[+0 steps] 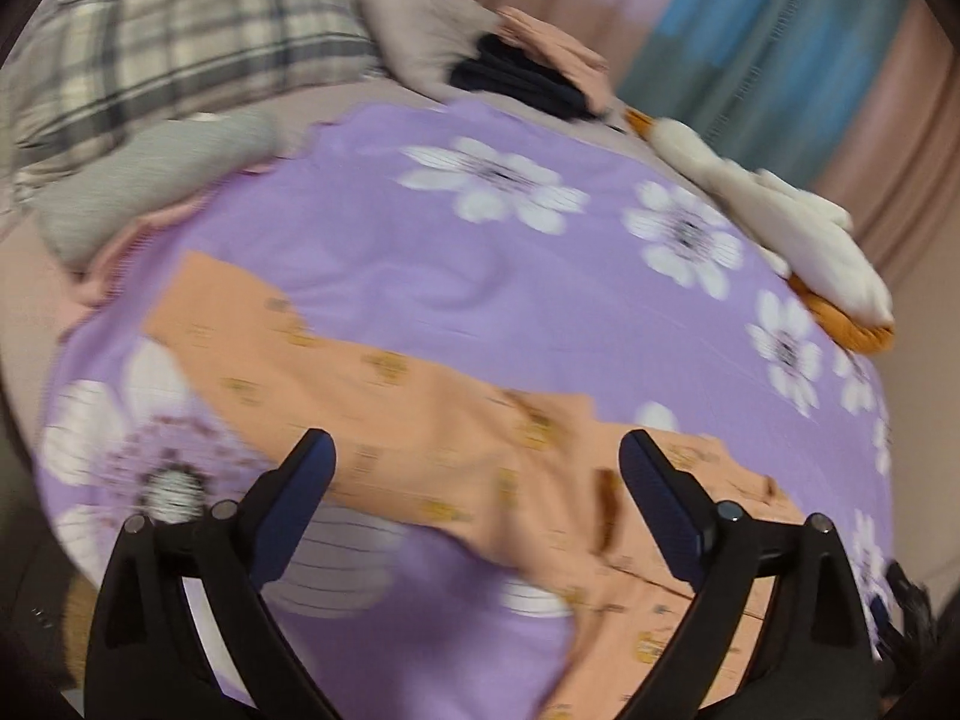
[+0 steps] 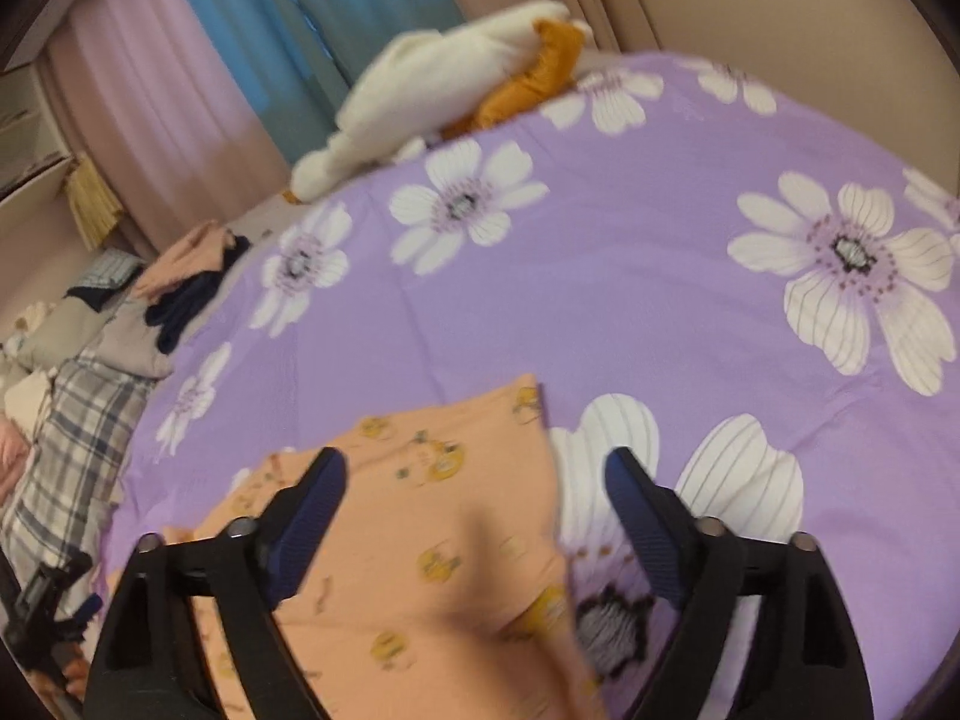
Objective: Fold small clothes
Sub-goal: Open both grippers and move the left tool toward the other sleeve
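the small peach cotton garment with yellow cartoon prints [image 1: 432, 420] is lying spread flat on the purple bedsheet with big white flowers [image 1: 420, 252], probably laid out this way so a fold can be made cleanly. it is sitting toward the near edge of the sheet, one long strip reaching out toward the sheet's left side. the left gripper [image 1: 477, 450] is hovering above it with jaws spread wide, pinching nothing. the right gripper [image 2: 474, 468] is likewise spread and empty, one finger over the garment's straight right edge [image 2: 543, 420]. the middle and far part of the sheet are lying open, giving room to fold. a white and orange plush toy [image 2: 432, 96] is resting at the far edge, and dark and peach folded clothes [image 1: 528, 72] are sitting beyond the far left corner.
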`<state>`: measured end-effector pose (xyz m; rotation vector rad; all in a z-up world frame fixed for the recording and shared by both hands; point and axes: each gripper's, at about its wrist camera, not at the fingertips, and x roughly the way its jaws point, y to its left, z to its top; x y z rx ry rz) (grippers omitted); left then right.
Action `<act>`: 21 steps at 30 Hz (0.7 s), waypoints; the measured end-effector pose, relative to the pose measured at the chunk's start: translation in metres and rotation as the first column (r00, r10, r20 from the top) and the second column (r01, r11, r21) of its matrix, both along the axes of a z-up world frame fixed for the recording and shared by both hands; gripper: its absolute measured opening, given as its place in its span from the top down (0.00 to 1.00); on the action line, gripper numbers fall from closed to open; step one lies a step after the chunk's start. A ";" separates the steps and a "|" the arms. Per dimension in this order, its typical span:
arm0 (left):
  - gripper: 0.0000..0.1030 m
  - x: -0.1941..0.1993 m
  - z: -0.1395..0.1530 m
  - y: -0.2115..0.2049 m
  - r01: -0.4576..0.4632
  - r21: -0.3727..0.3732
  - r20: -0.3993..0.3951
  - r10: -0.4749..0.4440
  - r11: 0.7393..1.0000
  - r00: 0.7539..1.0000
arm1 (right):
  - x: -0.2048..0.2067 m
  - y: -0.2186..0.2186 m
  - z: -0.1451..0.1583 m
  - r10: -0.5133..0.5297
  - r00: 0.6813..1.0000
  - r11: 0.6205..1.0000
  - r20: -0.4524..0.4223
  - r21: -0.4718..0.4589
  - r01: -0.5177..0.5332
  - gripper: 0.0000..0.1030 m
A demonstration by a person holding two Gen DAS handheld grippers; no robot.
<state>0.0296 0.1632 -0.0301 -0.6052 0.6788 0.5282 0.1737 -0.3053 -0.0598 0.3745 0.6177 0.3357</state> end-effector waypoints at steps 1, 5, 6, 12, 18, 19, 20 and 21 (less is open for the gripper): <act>0.06 -0.004 -0.003 0.006 -0.023 -0.006 -0.006 0.023 1.000 1.000 | -0.006 0.004 0.002 0.004 1.000 1.000 0.014 -0.001 -0.004 0.12; 0.06 -0.026 -0.023 0.037 -0.111 -0.081 -0.023 0.109 0.991 0.994 | -0.024 0.020 0.009 0.026 0.998 0.999 0.055 -0.027 -0.025 0.12; 0.07 -0.031 -0.027 0.043 -0.129 -0.095 -0.027 0.127 0.987 0.992 | -0.027 0.022 0.010 0.024 0.998 0.999 0.062 -0.034 -0.022 0.12; 0.07 -0.052 -0.040 0.068 -0.198 -0.135 -0.039 0.194 0.971 0.980 | -0.042 0.029 0.013 0.023 0.996 0.999 0.090 -0.041 -0.019 0.12; 0.14 -0.064 -0.052 0.094 -0.232 -0.146 -0.016 0.232 0.962 0.973 | -0.055 0.047 0.011 0.046 0.993 0.995 0.113 -0.097 -0.035 0.12; 0.14 -0.065 -0.055 0.099 -0.239 -0.160 -0.005 0.241 0.958 0.971 | -0.056 0.050 0.009 0.052 0.992 0.994 0.112 -0.105 -0.040 0.12; 0.14 -0.066 -0.059 0.105 -0.244 -0.176 0.006 0.249 0.954 0.969 | -0.056 0.054 0.008 0.061 0.993 0.992 0.106 -0.113 -0.049 0.12; 0.14 -0.065 -0.064 0.110 -0.247 -0.193 0.013 0.254 0.950 0.967 | -0.055 0.057 0.007 0.069 0.993 0.992 0.099 -0.115 -0.058 0.12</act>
